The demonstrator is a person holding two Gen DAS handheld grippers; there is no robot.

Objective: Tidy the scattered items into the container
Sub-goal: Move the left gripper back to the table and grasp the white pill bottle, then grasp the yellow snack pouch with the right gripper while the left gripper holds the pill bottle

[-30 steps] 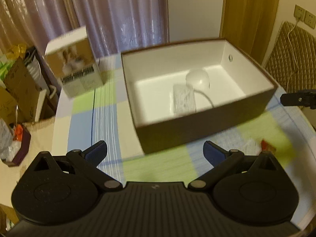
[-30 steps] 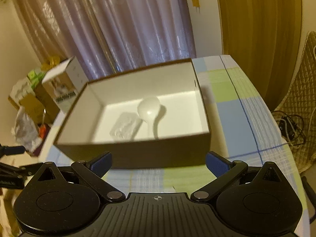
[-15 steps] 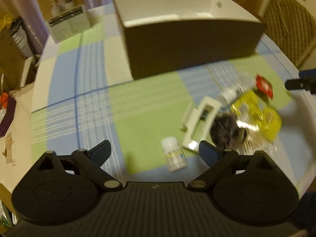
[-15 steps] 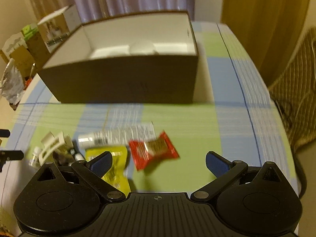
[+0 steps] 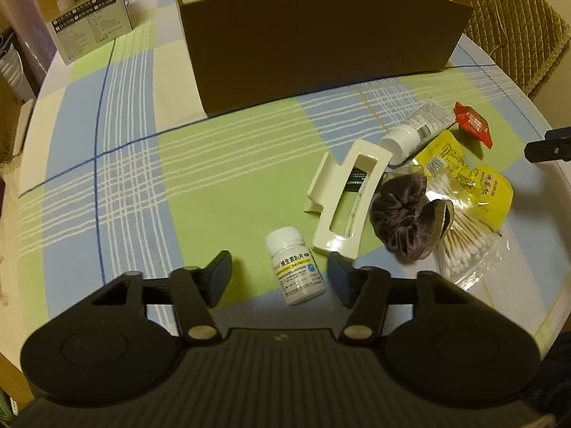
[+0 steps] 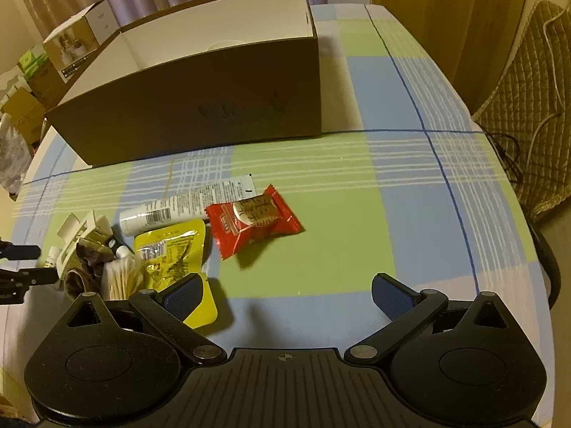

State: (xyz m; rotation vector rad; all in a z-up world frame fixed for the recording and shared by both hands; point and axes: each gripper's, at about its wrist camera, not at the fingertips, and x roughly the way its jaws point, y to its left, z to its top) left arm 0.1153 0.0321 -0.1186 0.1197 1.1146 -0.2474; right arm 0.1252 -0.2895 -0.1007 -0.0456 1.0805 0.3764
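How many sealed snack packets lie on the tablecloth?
2: a red foil snack packet right of the pile, and a yellow foil snack pouch beside it, partly under cotton swabs. Others may be hidden.

The small white plastic pill bottle lying on the checked cloth bears Chinese print reading 维生素B1片 (the smaller lines beneath are too fine to read). The white squeeze tube carries a barcode, as does the yellow foil sachet; their lettering is illegible. The red snack wrapper shows blurred characters.
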